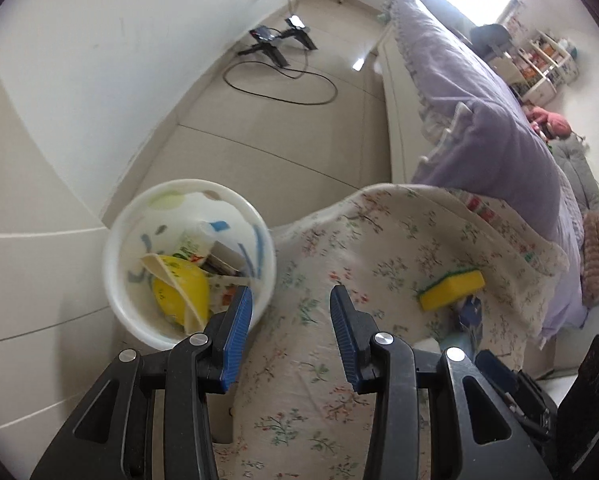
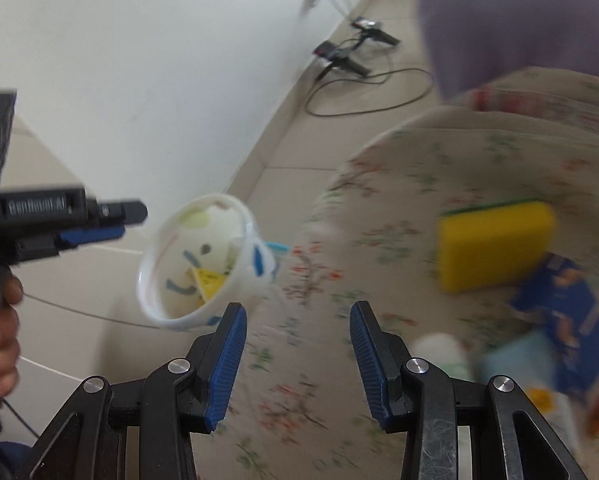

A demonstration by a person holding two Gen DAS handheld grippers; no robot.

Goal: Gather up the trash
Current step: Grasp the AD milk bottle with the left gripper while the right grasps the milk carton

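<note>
A white bin (image 1: 119, 256) with coloured marks stands on the floor beside a table under a floral cloth (image 1: 339, 248). It holds yellow and other packaging (image 1: 179, 292). A yellow sponge (image 1: 451, 290) with a green back lies on the cloth at the right, with a blue carton (image 2: 559, 312) just beyond it. My left gripper (image 1: 289, 304) is open and empty over the cloth's edge, next to the bin. My right gripper (image 2: 297, 326) is open and empty over the cloth; the bin (image 2: 195, 256) is to its left, the sponge (image 2: 495, 244) to its right. The left gripper (image 2: 99, 224) shows at the left.
A white bottle cap (image 2: 439, 348) and more packets (image 2: 547, 400) lie at the right of the cloth. A bed with a purple cover (image 1: 479, 112) runs along the right. Black stands and a cable (image 1: 283, 44) lie on the tiled floor by the white wall.
</note>
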